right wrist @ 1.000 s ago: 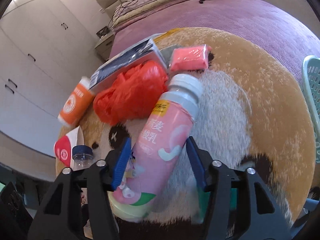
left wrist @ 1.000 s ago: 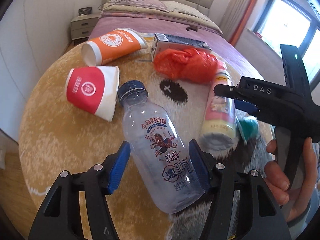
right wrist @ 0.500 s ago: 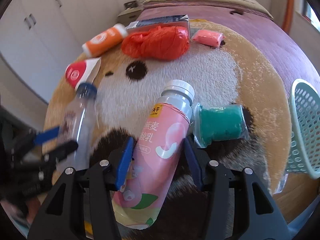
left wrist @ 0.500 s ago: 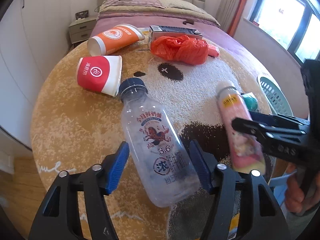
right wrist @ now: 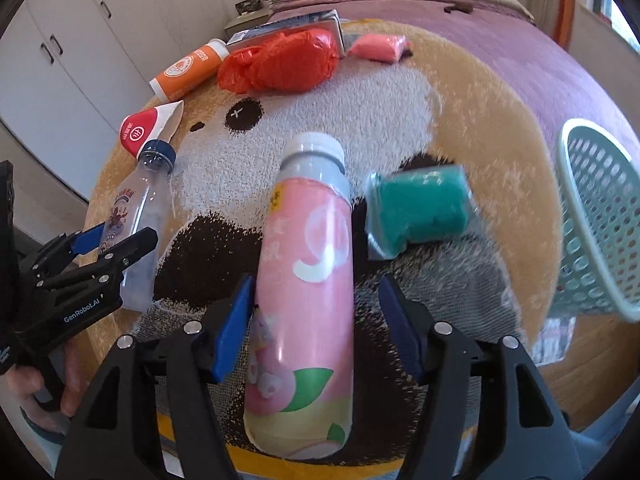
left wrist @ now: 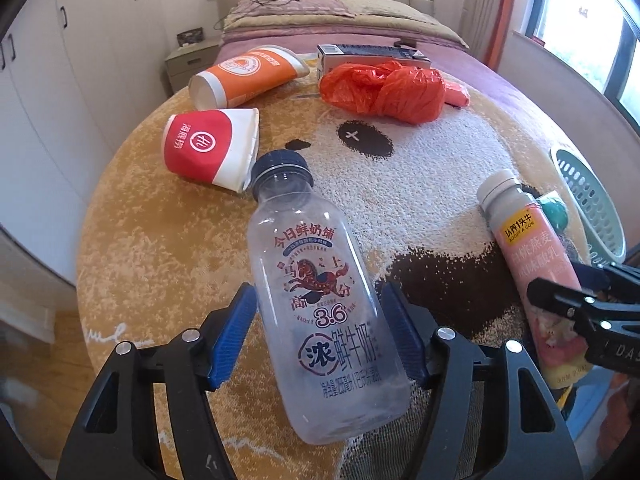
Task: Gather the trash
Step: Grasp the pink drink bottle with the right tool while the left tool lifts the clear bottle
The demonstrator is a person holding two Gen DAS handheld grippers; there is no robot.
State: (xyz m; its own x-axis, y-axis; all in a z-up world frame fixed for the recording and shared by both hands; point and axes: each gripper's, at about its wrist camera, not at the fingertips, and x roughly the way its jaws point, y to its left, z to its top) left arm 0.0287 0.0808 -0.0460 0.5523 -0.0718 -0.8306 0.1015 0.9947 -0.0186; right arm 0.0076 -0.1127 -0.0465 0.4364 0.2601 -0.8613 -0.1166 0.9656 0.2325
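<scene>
A: Two views, item by item. Left wrist first: left gripper point(left wrist: 320, 334) w/ jaws closing on the clear milk bottle point(left wrist: 316, 284), both pads right at its sides, so gripped. What's around that bottle?

B: Beyond its cap: red cup point(left wrist: 210, 148); farther back orange cup point(left wrist: 244, 76), carton point(left wrist: 368, 54), red bag point(left wrist: 384, 90). To its right: pink yogurt bottle point(left wrist: 536, 276), w/ the basket point(left wrist: 588, 204) past it. All on the round rug point(left wrist: 160, 240).

A: Right wrist view?

B: Right gripper point(right wrist: 316, 326): jaws opening, pink yogurt bottle between them; gap shows at the right pad, left pad looks to touch. Teal packet point(right wrist: 420, 210) just right of that bottle, basket farther right, tipped; pink packet point(right wrist: 380, 46) far behind.

A: Progress?

B: Early, I'd say. No trash visible in basket; approx. everything's left.
</scene>
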